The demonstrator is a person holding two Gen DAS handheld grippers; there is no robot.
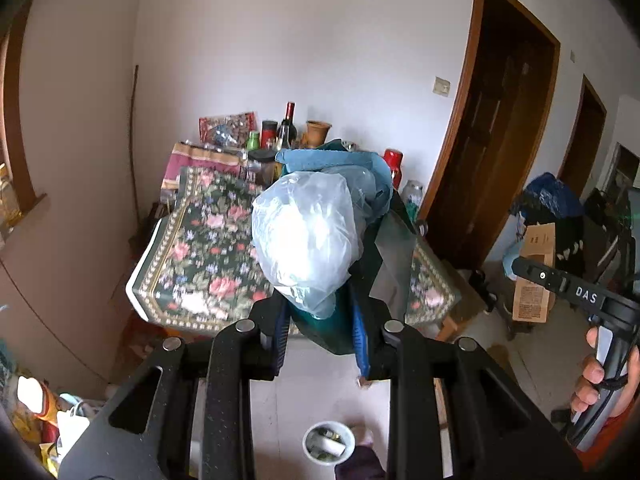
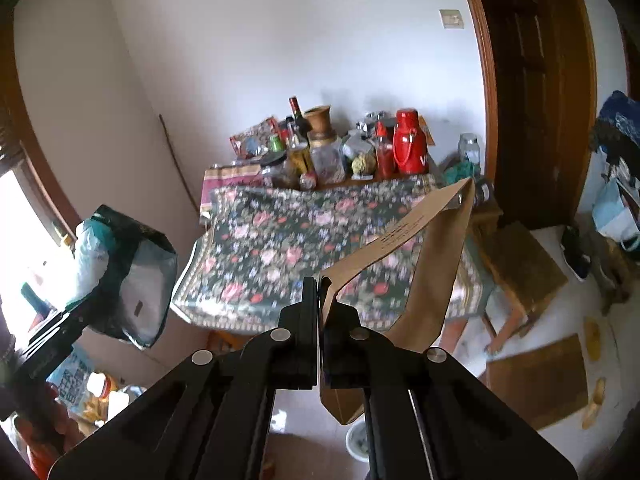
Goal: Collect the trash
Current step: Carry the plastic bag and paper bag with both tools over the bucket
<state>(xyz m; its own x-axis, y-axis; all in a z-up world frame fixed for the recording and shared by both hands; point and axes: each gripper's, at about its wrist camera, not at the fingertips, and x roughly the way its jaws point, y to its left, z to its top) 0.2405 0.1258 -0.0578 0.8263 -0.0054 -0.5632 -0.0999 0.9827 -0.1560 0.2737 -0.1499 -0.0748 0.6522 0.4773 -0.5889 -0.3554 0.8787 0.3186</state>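
Gripping stuffed bag – left gripper, right gripper – brown pouch

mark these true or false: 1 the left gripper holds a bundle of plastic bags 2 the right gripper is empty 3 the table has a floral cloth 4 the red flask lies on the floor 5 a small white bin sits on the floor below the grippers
1. True. The left gripper is closed on a bundle of plastic bags, clear, blue and dark green.
2. False. The right gripper pinches a brown paper bag.
3. True. A floral cloth covers the table.
4. False. The red flask stands upright at the back of the table among bottles and jars.
5. True. The white bin is on the floor, with rubbish inside.
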